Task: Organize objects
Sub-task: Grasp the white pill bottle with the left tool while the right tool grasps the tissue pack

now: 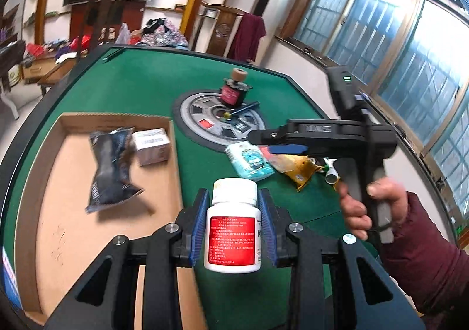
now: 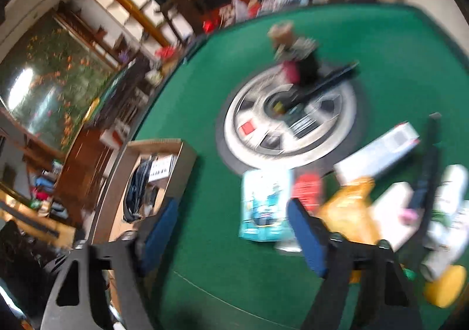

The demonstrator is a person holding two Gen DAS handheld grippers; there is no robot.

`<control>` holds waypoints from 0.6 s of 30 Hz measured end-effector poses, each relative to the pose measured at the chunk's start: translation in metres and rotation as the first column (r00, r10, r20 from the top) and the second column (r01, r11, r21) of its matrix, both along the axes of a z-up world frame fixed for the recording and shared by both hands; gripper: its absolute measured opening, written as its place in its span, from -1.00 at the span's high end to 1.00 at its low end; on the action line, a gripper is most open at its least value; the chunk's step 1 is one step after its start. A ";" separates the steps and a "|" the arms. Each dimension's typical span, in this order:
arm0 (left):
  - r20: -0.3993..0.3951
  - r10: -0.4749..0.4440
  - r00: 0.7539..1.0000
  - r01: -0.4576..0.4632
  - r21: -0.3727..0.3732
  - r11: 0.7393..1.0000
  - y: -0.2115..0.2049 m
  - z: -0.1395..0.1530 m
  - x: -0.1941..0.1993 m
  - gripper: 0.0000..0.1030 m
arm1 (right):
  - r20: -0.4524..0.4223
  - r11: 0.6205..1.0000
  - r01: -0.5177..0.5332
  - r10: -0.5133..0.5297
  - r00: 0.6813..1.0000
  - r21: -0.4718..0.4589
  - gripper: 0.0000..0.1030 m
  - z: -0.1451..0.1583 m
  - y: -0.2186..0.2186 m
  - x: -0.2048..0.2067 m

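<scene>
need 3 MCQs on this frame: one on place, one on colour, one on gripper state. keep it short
1. Where is the black pouch?
A. In the cardboard tray, beside the small white box
B. On the round grey centre panel
C. Between the right gripper's fingers

2. What colour is the label on the white pill bottle?
A. Green
B. Red
C. Yellow

3. What is the state of the left gripper?
A. Open with nothing in it
B. Shut on the pill bottle
C. Shut on a pen

Answers:
1 A: the left wrist view shows the pouch lying inside the tray next to the box.
2 B: a red panel with white text faces the camera.
3 B: both blue pads press on the bottle's sides, and it is held above the green table.
</scene>
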State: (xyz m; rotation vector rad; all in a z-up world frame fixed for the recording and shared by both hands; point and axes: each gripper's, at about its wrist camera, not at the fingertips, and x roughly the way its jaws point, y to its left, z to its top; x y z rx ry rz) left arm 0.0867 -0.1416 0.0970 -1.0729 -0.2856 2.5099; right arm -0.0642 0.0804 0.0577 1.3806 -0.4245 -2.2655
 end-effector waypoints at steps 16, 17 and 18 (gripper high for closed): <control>0.049 0.092 0.995 -0.095 0.070 0.993 -0.054 -0.027 0.001 0.35 | 0.004 0.876 0.041 -0.049 0.999 0.480 -0.34 -0.035 -0.050 -0.026; 0.050 0.095 0.994 -0.098 0.070 0.993 -0.058 -0.028 0.002 0.35 | -0.004 0.863 0.045 -0.049 0.999 0.503 -0.34 -0.037 -0.052 -0.025; 0.051 0.099 0.994 -0.102 0.071 0.992 -0.060 -0.029 0.003 0.35 | -0.010 0.855 0.047 -0.049 0.999 0.517 -0.34 -0.038 -0.052 -0.023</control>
